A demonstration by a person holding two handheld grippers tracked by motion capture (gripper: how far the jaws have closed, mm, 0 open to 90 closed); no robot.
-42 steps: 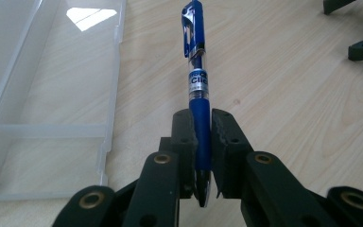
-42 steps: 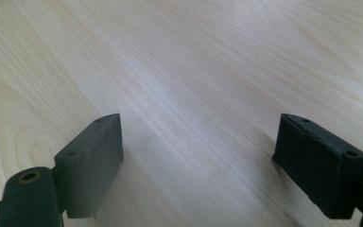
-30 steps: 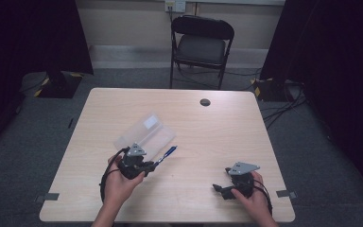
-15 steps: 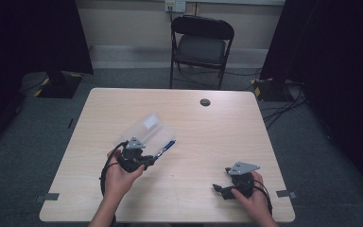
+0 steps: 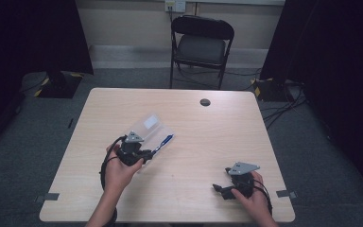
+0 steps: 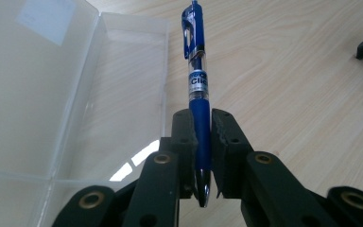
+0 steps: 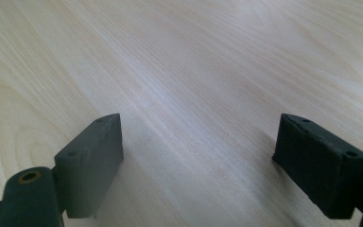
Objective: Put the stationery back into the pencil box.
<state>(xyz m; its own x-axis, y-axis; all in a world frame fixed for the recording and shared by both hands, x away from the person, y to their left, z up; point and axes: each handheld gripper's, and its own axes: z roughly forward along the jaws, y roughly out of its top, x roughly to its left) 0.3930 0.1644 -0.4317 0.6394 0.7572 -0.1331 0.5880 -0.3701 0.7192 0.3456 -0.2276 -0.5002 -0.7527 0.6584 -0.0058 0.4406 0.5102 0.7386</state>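
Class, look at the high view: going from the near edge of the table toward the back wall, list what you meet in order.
Right gripper → left gripper holding the blue pen → clear plastic case → small black disc on the table → folding chair.

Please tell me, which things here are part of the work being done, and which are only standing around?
Part of the work:
- blue pen, clamped in the left tool
- open clear plastic case, beside the pen
- right tool, open, holding nothing, low over the table

Only standing around:
- folding chair behind the table
- small dark round thing near the far edge
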